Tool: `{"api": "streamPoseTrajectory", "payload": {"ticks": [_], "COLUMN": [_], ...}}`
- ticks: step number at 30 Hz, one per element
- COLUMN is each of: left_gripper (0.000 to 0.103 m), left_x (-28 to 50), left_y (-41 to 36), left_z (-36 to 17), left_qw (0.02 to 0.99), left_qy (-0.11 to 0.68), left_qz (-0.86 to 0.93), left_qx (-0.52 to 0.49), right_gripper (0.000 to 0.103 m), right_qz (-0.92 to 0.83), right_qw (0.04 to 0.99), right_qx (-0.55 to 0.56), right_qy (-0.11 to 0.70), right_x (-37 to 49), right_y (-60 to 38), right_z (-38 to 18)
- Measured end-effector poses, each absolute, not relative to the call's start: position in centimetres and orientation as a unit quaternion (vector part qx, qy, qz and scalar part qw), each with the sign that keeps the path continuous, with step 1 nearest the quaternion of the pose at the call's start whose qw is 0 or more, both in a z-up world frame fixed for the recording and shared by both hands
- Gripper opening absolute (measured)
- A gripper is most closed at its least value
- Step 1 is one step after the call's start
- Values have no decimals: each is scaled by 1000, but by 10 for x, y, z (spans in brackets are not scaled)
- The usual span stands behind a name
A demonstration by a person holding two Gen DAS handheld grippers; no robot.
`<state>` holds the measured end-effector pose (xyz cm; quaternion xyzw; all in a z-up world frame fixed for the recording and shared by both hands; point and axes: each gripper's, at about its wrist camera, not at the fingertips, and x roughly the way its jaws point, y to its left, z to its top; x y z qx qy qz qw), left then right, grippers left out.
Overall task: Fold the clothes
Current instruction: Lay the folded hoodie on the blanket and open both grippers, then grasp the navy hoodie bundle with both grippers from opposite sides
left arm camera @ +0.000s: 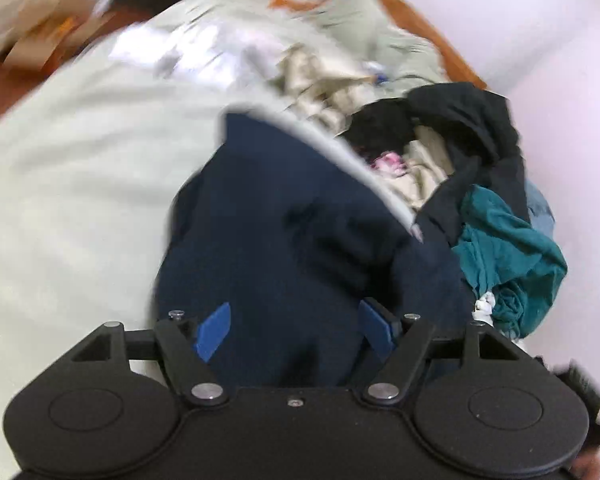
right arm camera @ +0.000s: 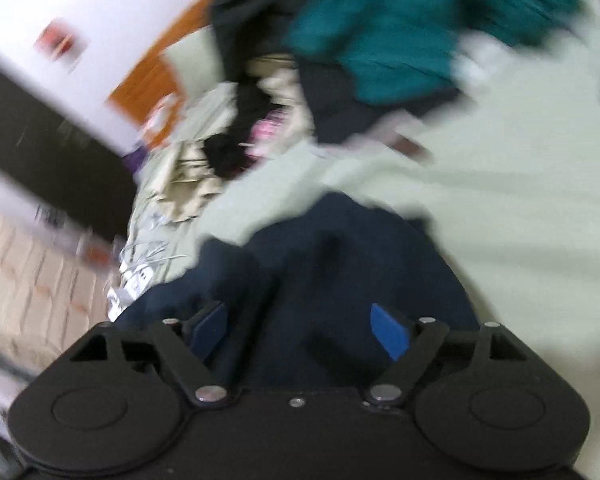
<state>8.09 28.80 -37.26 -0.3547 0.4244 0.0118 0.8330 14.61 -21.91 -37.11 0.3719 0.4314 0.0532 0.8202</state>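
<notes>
A navy garment lies crumpled on a pale green bed sheet. My left gripper hangs just above it, open, with its blue pads wide apart and the navy cloth showing between them. In the right wrist view the same navy garment fills the space in front of my right gripper. That gripper is open too, its pads spread to either side of the cloth. Both views are blurred by motion.
A heap of clothes lies beyond the navy one: a teal garment, a black one and beige cloth. An orange-brown wooden bed frame borders the sheet. White cables and a power strip lie near the tiled floor.
</notes>
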Motion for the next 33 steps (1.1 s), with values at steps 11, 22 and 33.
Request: {"api": "streamPoseTrajectory", "payload": {"ticks": [11,22,33], "left_gripper": [75,23,16], "left_x": [56,90,105], "left_y": [288,312,332], "left_z": [-434,-444,-417], "left_qw": [810,771,809], "left_qy": [314,369,422], "left_qz": [110,94,42], "left_qx": [-482,-511,-406], "right_gripper": [95,11,3], "right_qz": [-8,-29,-39], "right_qw": [761,784,802], "right_qx": [494,444,367], "right_qy": [421,433,470], "right_x": [126,157,185], "right_y": [-230,-234,-247], "right_z": [-462,-448,-440]}}
